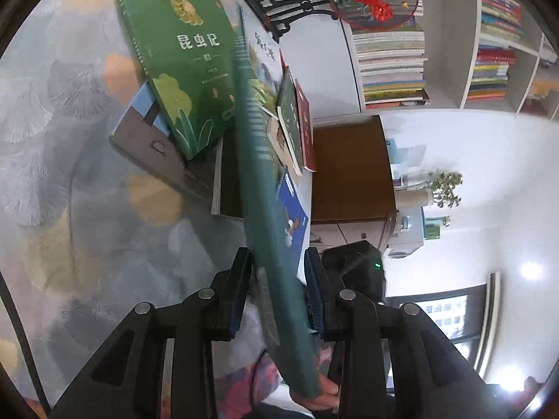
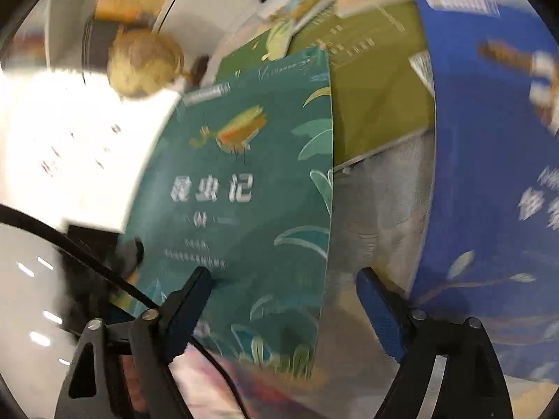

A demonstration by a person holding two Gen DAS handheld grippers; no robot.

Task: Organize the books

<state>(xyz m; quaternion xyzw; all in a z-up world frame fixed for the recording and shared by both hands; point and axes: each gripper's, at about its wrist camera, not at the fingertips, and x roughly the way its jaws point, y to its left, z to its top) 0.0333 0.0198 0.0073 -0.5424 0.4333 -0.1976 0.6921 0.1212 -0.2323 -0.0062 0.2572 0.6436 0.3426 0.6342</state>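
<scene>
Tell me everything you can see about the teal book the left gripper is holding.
The teal book is a thin softcover with white Chinese title lettering, an orange-green insect and pale leaf drawings. The left gripper is shut on its lower part, holding it edge-on above the patterned tabletop. The right gripper stands open around its lower corner.

Both views fisheye w/ dark vignette at corners, straight lines bowed near edges. Left wrist view: bright daylight from window [image 1: 443, 310] near right, two ceiling-light hotspots beside it; far bookshelf [image 1: 450, 45] sharp, teal book [image 1: 265, 188] smeared. Right wrist view: heavy motion blur throughout, blown-out white glare at left, blue book [image 2: 489, 174] text unreadable.
</scene>
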